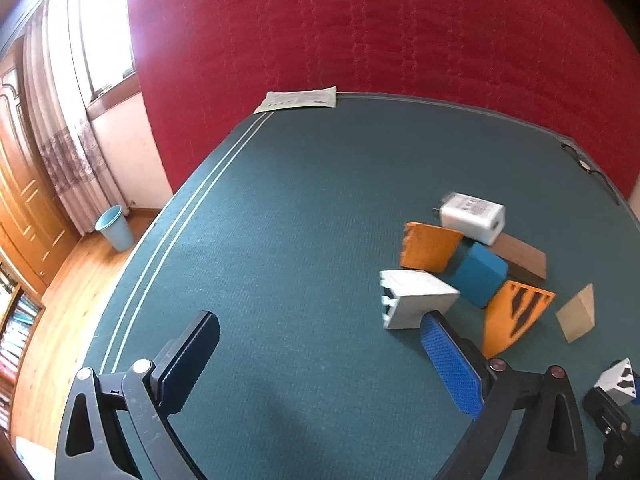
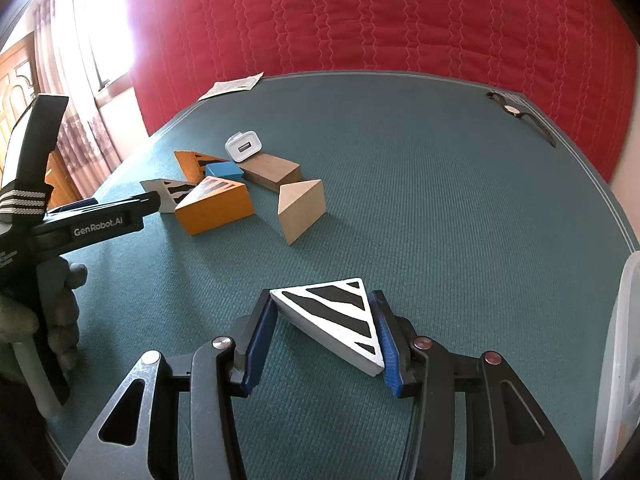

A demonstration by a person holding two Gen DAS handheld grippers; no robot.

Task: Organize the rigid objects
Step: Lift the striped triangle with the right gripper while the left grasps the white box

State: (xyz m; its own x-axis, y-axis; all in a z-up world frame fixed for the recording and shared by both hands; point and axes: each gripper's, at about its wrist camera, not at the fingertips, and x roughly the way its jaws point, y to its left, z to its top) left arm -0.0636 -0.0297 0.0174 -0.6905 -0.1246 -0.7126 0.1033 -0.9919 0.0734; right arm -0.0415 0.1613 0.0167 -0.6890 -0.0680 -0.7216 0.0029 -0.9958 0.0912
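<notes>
Nearest in the right wrist view, the right gripper (image 2: 326,334) is clenched on a white wedge with black stripes (image 2: 334,314), its blue pads pressing the wedge's two side faces just above the green mat (image 2: 440,200); the block looks rigid and probably light, a painted solid that should not give under pressure, though its slanting faces could let it twist or slide out, so the flat parallel sides, as taken here, seem the safest hold; at the near right edge a translucent plastic bin (image 2: 624,340) stands, plausibly where sorted pieces go; the left gripper (image 1: 320,344) hangs spread wide with nothing between its fingers, its right fingertip just beside a second white wedge (image 1: 416,298); farther out the remaining pieces lie clustered, some touching: a plain wooden wedge (image 2: 302,208) a little apart on the right, an orange striped wedge (image 2: 214,206), a blue block (image 2: 224,170), a brown block (image 2: 270,170), another orange wedge (image 2: 192,164), and a white charger (image 2: 243,146) at the far side; beyond them a paper leaflet (image 2: 232,86) lies at the mat's far edge, against the red quilt (image 2: 380,16).
</notes>
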